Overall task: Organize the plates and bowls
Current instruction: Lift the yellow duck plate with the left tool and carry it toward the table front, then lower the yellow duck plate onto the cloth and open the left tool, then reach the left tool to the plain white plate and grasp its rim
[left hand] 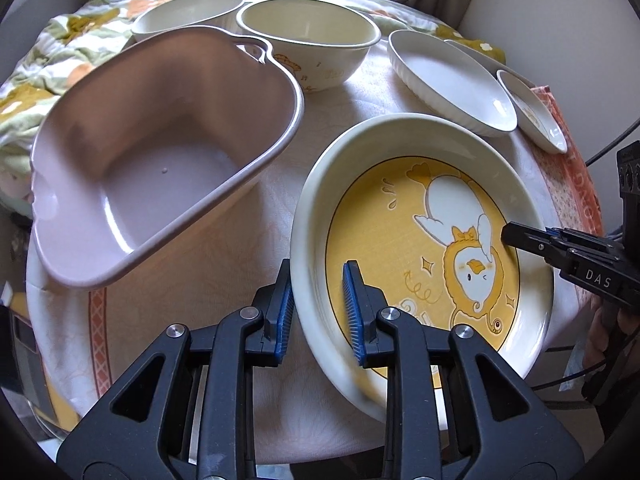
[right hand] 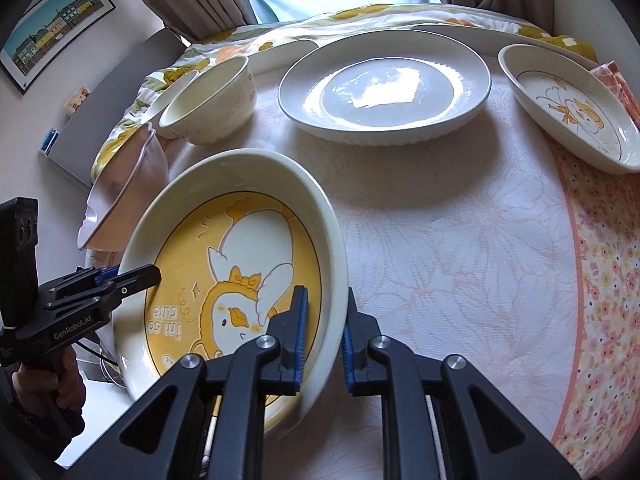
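Note:
A deep yellow plate with a duck picture [left hand: 420,248] is held tilted above the table between both grippers. My left gripper [left hand: 318,312] is shut on its left rim, one pad inside and one outside. My right gripper [right hand: 324,336] is shut on the opposite rim of the same plate [right hand: 240,264]. The right gripper also shows in the left wrist view [left hand: 516,236], and the left gripper in the right wrist view [right hand: 148,274]. A pink heart-shaped bowl [left hand: 160,160] stands to the plate's left.
Two cream bowls [left hand: 308,40] stand at the back next to each other. A white ribbed plate [right hand: 384,92] and a small duck dish [right hand: 572,112] lie at the back right. Another plate's rim [right hand: 480,32] shows behind them. The round table [right hand: 440,240] has a pale cloth.

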`<action>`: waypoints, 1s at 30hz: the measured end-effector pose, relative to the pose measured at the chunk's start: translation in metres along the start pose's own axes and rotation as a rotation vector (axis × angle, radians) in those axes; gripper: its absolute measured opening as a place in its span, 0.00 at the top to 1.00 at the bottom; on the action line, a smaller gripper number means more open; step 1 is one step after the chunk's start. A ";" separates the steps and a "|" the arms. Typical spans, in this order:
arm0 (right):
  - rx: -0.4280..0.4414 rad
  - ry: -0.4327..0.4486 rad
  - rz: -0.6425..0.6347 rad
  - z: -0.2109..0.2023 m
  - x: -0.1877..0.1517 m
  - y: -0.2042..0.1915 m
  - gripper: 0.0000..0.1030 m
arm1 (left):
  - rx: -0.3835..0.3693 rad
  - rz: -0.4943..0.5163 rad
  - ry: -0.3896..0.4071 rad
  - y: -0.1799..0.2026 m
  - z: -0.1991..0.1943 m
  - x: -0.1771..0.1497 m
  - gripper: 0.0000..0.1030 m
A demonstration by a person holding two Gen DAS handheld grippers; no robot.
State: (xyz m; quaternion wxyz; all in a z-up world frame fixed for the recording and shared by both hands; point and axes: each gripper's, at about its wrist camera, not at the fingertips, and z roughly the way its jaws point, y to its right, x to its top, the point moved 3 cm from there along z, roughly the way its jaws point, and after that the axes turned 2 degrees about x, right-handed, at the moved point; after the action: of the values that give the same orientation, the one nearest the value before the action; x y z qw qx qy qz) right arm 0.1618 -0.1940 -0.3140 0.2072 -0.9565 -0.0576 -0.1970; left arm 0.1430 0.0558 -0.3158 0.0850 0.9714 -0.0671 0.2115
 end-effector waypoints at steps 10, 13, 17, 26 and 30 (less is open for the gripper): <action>0.000 0.009 0.009 -0.001 -0.001 0.001 0.74 | 0.083 -0.003 0.041 -0.003 -0.013 0.001 0.08; -0.004 0.030 0.014 -0.007 -0.003 0.002 0.18 | 0.079 -0.005 0.026 -0.003 -0.019 0.000 0.07; -0.036 0.041 0.048 -0.022 -0.005 0.008 0.00 | 0.073 -0.002 0.014 0.000 -0.037 -0.002 0.07; -0.077 0.164 -0.033 -0.132 0.033 -0.006 0.00 | 0.013 0.045 0.181 0.030 -0.125 0.058 0.07; -0.125 0.198 -0.061 -0.181 0.072 -0.005 0.00 | 0.004 0.043 0.240 0.050 -0.146 0.094 0.07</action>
State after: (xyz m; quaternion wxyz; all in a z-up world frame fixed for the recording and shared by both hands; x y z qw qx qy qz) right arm 0.1631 -0.2629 -0.1317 0.1459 -0.9412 -0.0536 -0.3001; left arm 0.1609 0.0261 -0.1380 0.0859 0.9376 -0.0770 0.3280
